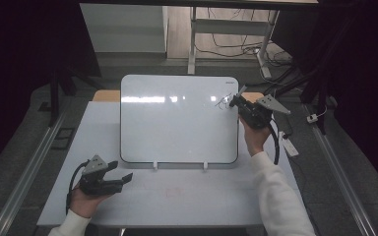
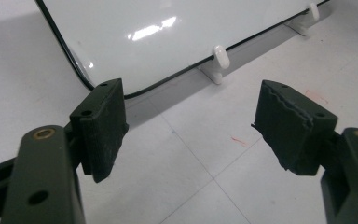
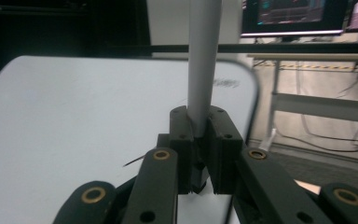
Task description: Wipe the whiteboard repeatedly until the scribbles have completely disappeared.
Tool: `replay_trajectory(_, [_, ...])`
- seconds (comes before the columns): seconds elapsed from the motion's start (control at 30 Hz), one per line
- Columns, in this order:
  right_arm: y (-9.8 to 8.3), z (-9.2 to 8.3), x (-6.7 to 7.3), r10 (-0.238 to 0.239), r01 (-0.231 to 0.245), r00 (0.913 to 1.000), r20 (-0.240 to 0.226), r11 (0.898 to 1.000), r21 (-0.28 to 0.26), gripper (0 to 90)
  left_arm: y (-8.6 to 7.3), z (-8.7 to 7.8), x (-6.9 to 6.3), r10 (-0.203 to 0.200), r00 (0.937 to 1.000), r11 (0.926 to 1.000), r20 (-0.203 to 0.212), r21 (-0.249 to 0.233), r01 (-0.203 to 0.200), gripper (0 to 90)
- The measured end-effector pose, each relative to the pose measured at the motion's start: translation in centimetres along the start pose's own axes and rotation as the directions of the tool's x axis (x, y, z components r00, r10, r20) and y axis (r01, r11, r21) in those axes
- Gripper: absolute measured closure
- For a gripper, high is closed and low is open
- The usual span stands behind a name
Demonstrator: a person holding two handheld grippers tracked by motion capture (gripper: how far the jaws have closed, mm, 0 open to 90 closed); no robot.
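Over whiteboard [image 1: 177,118]; marker [image 3: 203,60] clamped in right tongs [image 3: 199,140].

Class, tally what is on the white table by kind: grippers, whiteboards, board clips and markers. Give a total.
Grippers: 2, the left gripper open, the right gripper shut on the marker
Whiteboards: 1
Board clips: 2
Markers: 1
Total: 6

No lettering can be read; the small mark on the whiteboard [image 1: 229,84] corner is too blurred.
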State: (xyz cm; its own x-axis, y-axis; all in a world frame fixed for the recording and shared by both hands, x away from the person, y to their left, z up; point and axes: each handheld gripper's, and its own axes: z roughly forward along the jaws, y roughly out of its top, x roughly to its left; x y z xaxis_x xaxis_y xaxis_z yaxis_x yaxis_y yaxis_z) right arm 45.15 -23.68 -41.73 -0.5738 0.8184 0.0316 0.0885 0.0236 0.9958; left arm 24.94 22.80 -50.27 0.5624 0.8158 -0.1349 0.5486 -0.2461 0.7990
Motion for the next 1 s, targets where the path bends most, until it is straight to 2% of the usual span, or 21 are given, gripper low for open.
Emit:
replay_trajectory(0.07, [-0.4,0.0,0.7,-0.007,0.008,0.9996,-0.026,1.0,0.011,81.1,0.0,0.0,0.0,0.001,1.0,1.0,0.0,0.002,-0.001,25.4])
replay_trajectory(0.17, [-0.3,0.1,0.9,-0.025,0.025,0.9994,-0.023,1.0,0.011,81.1,0.0,0.0,-0.1,0.003,1.0,1.0,-0.001,0.0,-0.003,25.5])
replay_trajectory(0.23, [0.1,0.3,0.4,-0.006,0.006,1.0,-0.002,1.0,-0.007,81.1,0.0,-0.1,-0.1,0.003,1.0,1.0,-0.001,-0.001,-0.003,25.4])
replay_trajectory(0.33, [0.2,0.5,0.2,0.012,-0.012,0.9999,-0.002,1.0,-0.015,81.1,0.0,-0.1,0.0,0.0,1.0,1.0,-0.003,-0.004,0.0,25.4])
replay_trajectory(0.43, [-0.3,0.6,1.2,-0.014,0.014,0.9993,-0.035,1.0,0.005,81.1,0.0,-0.1,0.1,-0.002,1.0,1.0,-0.003,-0.003,0.002,25.4])
replay_trajectory(0.5, [-0.3,0.6,1.3,-0.025,0.025,0.999,-0.036,1.0,0.005,81.1,0.0,-0.1,0.0,-0.001,1.0,1.0,-0.002,-0.002,0.001,25.4])
replay_trajectory(0.7, [1.0,1.1,-0.1,-0.001,0.001,0.9999,0.014,1.0,-0.028,81.1,0.0,-0.2,0.0,-0.001,1.0,1.0,-0.004,-0.007,0.001,25.4])
replay_trajectory(0.9, [-0.1,0.6,0.9,-0.014,0.014,0.9992,-0.037,1.0,-0.001,81.1,0.0,-0.1,0.1,-0.003,1.0,1.0,-0.003,-0.003,0.003,25.3])
replay_trajectory(1.0, [0.1,0.7,0.9,-0.028,0.028,0.9991,-0.032,1.0,-0.001,81.1,0.0,-0.1,0.0,-0.001,1.0,1.0,-0.004,-0.004,0.001,25.3])
